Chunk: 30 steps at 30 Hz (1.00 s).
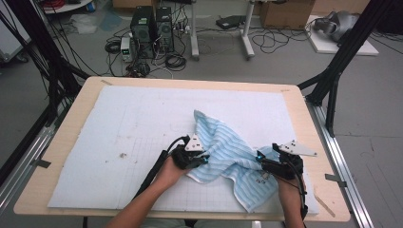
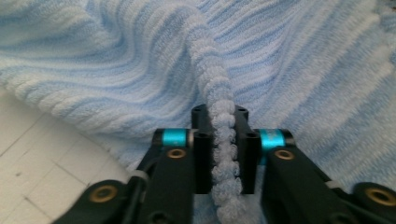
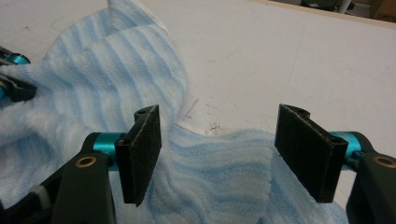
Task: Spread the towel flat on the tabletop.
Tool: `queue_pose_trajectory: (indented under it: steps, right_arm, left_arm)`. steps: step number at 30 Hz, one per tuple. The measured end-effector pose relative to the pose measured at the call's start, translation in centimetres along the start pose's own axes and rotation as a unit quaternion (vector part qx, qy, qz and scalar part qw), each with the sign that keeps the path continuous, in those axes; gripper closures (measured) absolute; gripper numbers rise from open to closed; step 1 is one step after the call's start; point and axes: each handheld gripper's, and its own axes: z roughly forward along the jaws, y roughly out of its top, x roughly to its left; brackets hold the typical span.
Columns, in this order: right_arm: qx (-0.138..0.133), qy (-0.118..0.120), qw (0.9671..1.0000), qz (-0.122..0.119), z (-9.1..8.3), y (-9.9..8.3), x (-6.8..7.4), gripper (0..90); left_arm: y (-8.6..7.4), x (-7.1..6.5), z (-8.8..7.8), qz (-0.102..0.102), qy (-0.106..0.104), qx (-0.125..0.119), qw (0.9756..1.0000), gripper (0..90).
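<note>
A light blue striped towel [image 1: 228,147] lies crumpled on the right half of the white mat. My left gripper [image 1: 202,159] sits at the towel's left edge. In the left gripper view my left gripper [image 2: 219,116] is shut on a raised fold of the towel [image 2: 140,60], which runs up between the pads. My right gripper [image 1: 260,159] hovers at the towel's right side. In the right gripper view my right gripper [image 3: 219,144] stands open over a flat stretch of towel [image 3: 116,79], its pads well apart and not pressing on it. The left gripper [image 3: 14,74] shows at that view's left edge.
A white gridded mat [image 1: 119,133] covers the wooden table [image 1: 71,118]. Black frame posts [image 1: 332,76] stand at the table's back corners. Computer towers [image 1: 152,31] and cables sit on the floor behind.
</note>
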Motion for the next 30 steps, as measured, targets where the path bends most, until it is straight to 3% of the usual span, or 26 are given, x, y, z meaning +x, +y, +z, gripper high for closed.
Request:
queue_pose_trajectory:
  steps: [3,9,10,16,19,21,23,25,27,30]
  right_arm:
    - [0.0,0.0,1.0,0.001,-0.1,0.0,0.1,31.4]
    - [0.004,0.0,1.0,0.005,-0.4,-0.2,-0.3,31.9]
    - [0.006,0.0,1.0,0.006,-0.4,-0.2,-0.3,31.9]
    - [0.013,0.013,0.9998,-0.002,0.3,0.0,0.2,33.0]
    - [0.015,0.02,0.9997,-0.003,0.9,0.1,0.5,33.0]
    - [0.017,0.027,0.9995,-0.007,1.3,0.2,1.0,33.2]
    - [0.022,0.032,0.9992,-0.012,1.8,0.4,1.3,33.3]
    - [0.026,0.037,0.9989,-0.015,2.3,0.6,1.7,33.5]
    - [0.026,0.042,0.9986,-0.018,2.8,0.8,2.0,33.5]
    - [0.032,0.048,0.9981,-0.023,3.7,1.2,2.6,33.6]
  left_arm:
    - [-0.2,0.8,-0.4,-0.018,0.002,0.002,0.9998,84.6]
    - [-1.1,3.7,-2.5,-0.055,0.042,-0.011,0.9976,84.6]
    - [-1.4,4.4,-3.0,-0.067,0.049,-0.019,0.9964,84.6]
    - [-2.2,8.3,-6.7,-0.096,0.102,-0.042,0.9893,84.6]
    - [-3.0,10.2,-8.3,-0.122,0.13,-0.056,0.9824,84.5]
    - [-3.3,11.3,-8.9,-0.123,0.14,-0.048,0.9813,84.5]
    - [-3.5,12.2,-9.5,-0.136,0.154,-0.053,0.9774,84.6]
    - [-3.5,13.0,-9.9,-0.139,0.163,-0.06,0.975,84.5]
    - [-3.7,13.6,-10.1,-0.148,0.179,-0.073,0.97,84.6]
    - [-3.6,14.3,-9.9,-0.15,0.184,-0.06,0.9695,84.5]
